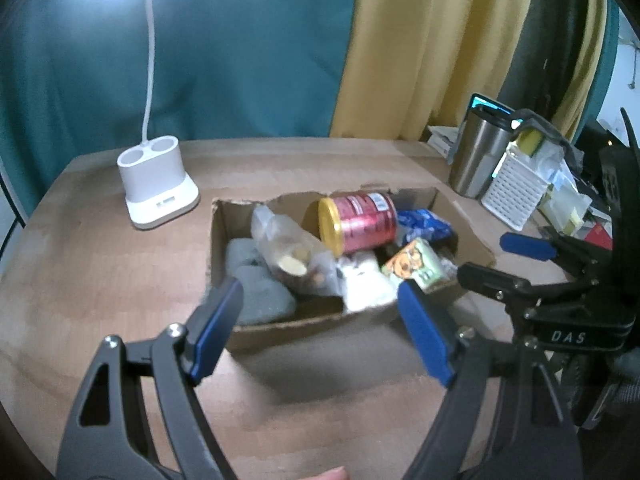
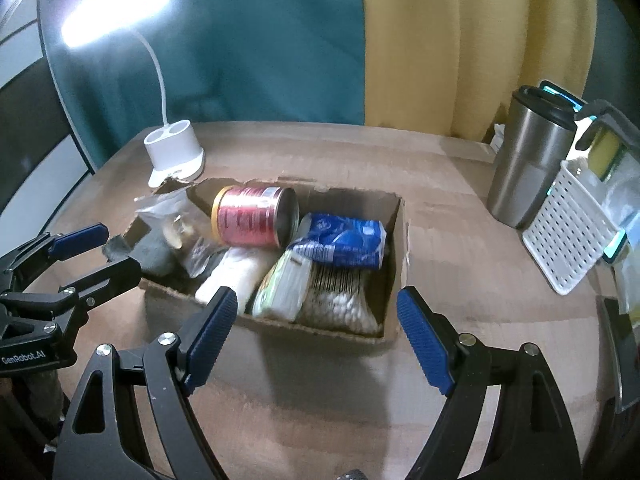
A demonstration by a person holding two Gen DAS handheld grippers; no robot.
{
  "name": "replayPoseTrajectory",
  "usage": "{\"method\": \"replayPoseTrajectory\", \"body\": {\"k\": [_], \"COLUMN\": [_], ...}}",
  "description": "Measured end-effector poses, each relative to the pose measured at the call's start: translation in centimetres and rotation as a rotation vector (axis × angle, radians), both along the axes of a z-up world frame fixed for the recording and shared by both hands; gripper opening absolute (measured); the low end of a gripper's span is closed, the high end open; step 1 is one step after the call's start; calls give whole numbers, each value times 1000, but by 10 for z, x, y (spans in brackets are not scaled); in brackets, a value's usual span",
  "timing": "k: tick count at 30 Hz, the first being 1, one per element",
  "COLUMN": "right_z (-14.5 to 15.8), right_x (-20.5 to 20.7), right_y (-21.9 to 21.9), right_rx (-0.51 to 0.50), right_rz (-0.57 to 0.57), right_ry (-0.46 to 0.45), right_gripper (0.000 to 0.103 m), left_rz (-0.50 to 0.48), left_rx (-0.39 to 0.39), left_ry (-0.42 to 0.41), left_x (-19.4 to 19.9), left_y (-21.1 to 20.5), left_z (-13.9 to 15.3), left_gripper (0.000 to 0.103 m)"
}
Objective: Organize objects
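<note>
A cardboard box (image 1: pixel 280 328) (image 2: pixel 396 224) sits mid-table, full of goods. In it lie a red can with a yellow lid (image 1: pixel 360 222) (image 2: pixel 252 216), a blue packet (image 1: pixel 424 222) (image 2: pixel 344 240), a clear bag of snacks (image 1: pixel 288 252) (image 2: pixel 176 220), grey rounded pieces (image 1: pixel 260 296), a white packet (image 2: pixel 236 272) and a green-orange packet (image 1: pixel 416 266) (image 2: pixel 284 284). My left gripper (image 1: pixel 320 320) is open and empty, just in front of the box's near wall. My right gripper (image 2: pixel 316 320) is open and empty at the box's near edge; it also shows in the left wrist view (image 1: pixel 492 260).
A white lamp base (image 1: pixel 156 188) (image 2: pixel 176 156) stands on the wooden table (image 1: pixel 120 280) at the back left. A steel tumbler (image 1: pixel 476 152) (image 2: pixel 528 164) and a white perforated basket (image 1: pixel 516 192) (image 2: pixel 568 236) with clutter stand at the right. Teal and yellow curtains hang behind.
</note>
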State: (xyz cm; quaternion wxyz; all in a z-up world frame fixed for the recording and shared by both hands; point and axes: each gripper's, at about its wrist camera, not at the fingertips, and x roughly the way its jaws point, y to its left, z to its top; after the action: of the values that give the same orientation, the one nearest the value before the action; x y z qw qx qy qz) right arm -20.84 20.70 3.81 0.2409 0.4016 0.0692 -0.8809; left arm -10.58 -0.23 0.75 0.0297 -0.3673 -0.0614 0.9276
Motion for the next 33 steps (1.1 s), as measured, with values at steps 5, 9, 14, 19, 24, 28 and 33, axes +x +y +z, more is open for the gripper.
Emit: {"method": "replayPoseTrajectory", "body": {"k": [5,9,14,19,24,28,33], "right_z": [0,1,1,0,0,-1,-4], "right_x": [16,29,44,62,76,85,92], "right_y": [6,9,12,15,17,19,21], "right_rx": [-9,-14,-9,-13,-16,-13,-16], "right_rz": [-3,-3,-4,-8,-4,-3,-10], "right_ry": [6,16,24,32,37,38,34], "right_gripper": [85,85,85,85,85,85,85], "left_rz": [-5,-2,-4,-13,-22,-21,-16], "left_rx": [-9,-11,-9,7,31,33,21], "left_ry": [-2,4,10,16,18,12,22], "left_x": [17,30,44,58,72,79,87], "left_y": [5,6,9,11,12,14,15], "left_z": [1,2,2,3,2,-1,-2], "left_gripper": [81,81,81,81,81,81,81]}}
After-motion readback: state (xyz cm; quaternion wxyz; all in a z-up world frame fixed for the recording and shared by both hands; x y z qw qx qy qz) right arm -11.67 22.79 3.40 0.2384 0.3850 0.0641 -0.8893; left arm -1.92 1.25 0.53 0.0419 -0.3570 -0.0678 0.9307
